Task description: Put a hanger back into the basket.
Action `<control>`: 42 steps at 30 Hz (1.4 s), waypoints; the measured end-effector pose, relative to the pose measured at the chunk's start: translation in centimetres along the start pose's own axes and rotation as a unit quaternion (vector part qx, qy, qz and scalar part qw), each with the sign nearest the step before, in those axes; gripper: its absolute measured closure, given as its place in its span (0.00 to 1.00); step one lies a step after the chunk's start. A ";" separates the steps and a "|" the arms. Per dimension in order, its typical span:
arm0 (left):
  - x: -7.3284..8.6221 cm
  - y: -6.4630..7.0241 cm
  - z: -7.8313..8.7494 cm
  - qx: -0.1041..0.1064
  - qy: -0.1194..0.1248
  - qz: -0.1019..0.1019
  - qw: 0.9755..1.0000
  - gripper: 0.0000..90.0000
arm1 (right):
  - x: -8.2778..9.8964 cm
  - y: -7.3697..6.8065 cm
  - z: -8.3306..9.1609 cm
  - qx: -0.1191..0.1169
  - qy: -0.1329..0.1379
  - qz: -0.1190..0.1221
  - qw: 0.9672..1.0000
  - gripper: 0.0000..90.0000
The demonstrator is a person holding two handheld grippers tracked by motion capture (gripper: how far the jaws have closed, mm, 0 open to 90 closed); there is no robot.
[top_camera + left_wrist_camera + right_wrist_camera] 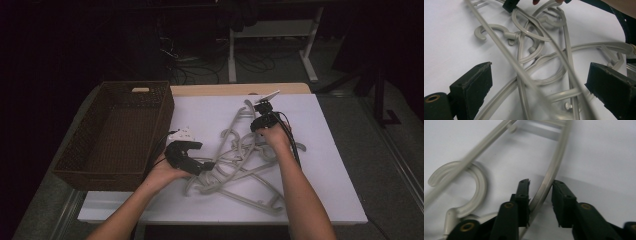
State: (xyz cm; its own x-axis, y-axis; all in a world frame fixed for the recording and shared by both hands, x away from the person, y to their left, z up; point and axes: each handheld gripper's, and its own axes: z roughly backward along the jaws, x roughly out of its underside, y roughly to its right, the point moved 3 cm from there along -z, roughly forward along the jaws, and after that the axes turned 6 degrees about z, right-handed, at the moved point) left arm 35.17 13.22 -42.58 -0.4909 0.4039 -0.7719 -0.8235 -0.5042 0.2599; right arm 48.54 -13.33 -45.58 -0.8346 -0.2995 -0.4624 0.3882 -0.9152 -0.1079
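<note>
A tangle of several grey plastic hangers [240,162] lies on a white board [330,150]. My left gripper [202,162] rests at the pile's left edge, beside the basket. In the left gripper view it [539,72] stands wide open over crossed hanger arms [524,75], gripping none of them. My right gripper [261,106] is at the pile's far end. In the right gripper view its jaws [541,185] stand narrowly apart around one curved hanger arm [550,175]. The arm leans against the left pad [524,200]. A hanger hook [477,187] lies to the left.
A dark brown woven basket [162,115] stands on the table's left side, its inside bare. A strip of wooden table edge [240,89] shows behind the board. White desk legs [232,55] and cables stand on the dark floor beyond.
</note>
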 end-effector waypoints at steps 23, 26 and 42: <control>0.2 0.1 -0.3 0.001 -0.008 -0.002 1.000 0.07 | -1.7 -6.0 -1.0 -0.074 0.016 0.186 0.980 0.89; 0.3 0.0 -0.3 0.002 -0.009 -0.002 1.000 0.07 | -1.7 -6.4 -1.3 -0.070 0.018 0.192 0.979 0.79; 0.6 -0.1 -0.3 0.002 -0.011 0.002 1.000 0.07 | 1.8 -5.6 5.5 -0.079 0.070 0.163 0.981 0.60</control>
State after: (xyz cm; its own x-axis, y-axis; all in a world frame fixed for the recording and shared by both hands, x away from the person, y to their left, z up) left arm 35.09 13.25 -43.23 -0.4997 0.4187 -0.7583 -0.8230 -0.5025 0.2648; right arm 42.73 -10.24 -41.01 -0.5990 -0.5189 -0.6099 0.6904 -0.7205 -0.0651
